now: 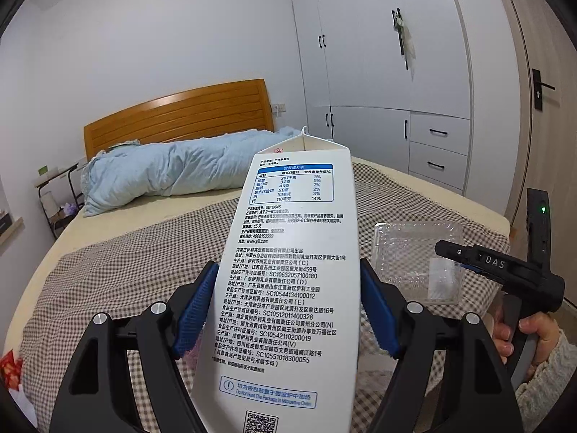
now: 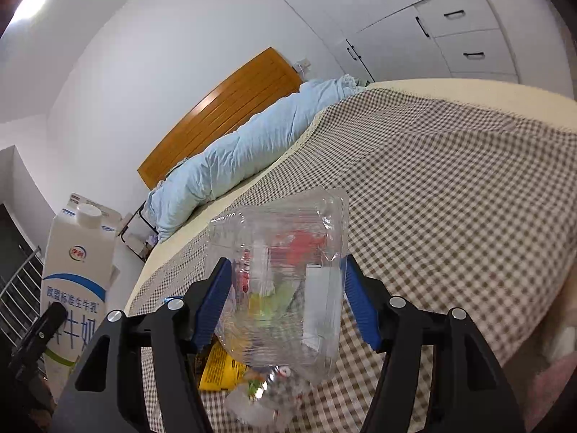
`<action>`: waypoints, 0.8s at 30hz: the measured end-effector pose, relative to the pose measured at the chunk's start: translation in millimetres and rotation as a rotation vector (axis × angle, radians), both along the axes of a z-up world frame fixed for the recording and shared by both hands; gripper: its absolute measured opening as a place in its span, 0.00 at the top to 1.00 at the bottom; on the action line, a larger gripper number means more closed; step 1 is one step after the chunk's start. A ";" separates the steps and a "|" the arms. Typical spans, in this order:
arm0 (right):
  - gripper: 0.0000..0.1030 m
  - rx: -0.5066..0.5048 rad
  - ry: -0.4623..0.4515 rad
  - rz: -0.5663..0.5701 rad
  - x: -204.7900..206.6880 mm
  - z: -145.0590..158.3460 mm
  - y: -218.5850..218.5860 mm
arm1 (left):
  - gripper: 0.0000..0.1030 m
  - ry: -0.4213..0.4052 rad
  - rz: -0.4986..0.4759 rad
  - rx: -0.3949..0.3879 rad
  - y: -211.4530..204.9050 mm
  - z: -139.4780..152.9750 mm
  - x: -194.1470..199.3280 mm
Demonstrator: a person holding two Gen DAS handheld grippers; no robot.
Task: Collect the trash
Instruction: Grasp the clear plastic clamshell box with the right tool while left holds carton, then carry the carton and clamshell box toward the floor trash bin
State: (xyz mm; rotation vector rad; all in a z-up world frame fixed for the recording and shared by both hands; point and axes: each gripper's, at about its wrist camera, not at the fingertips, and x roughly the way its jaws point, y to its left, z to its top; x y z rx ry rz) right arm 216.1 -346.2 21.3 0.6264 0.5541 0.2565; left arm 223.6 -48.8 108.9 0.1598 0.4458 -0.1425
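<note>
A white milk carton (image 1: 288,270) with blue print stands tilted between the blue pads of my left gripper (image 1: 288,310), which is shut on its sides. The same carton (image 2: 79,270) shows at the left of the right wrist view. My right gripper (image 2: 285,303) is shut on a clear plastic clamshell box (image 2: 288,252), held above the checked bed cover (image 2: 450,198). In the left wrist view that box (image 1: 418,263) hangs to the right of the carton, with a hand on the right gripper's handle (image 1: 523,328). Under the box lie a yellow wrapper (image 2: 216,368) and crumpled clear packaging (image 2: 267,397).
A light blue duvet (image 1: 162,173) lies rolled along the wooden headboard (image 1: 180,115). White wardrobes with drawers (image 1: 396,90) stand behind the bed, with a door (image 1: 541,108) at the right. A small bedside rack (image 1: 57,195) is at the left, and a red packet (image 1: 10,364) at the bed's near left edge.
</note>
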 end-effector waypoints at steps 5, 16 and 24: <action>0.41 -0.041 -0.010 0.003 -17.7 13.9 3.9 | 0.29 -0.006 0.008 -0.003 1.9 7.5 -25.6; 0.41 -0.076 -0.010 -0.006 -64.5 26.1 -4.7 | 0.29 -0.032 0.023 0.006 -0.8 12.3 -83.0; 0.42 -0.111 -0.017 -0.007 -101.9 27.3 -11.4 | 0.29 -0.042 0.007 0.003 -6.4 10.7 -118.4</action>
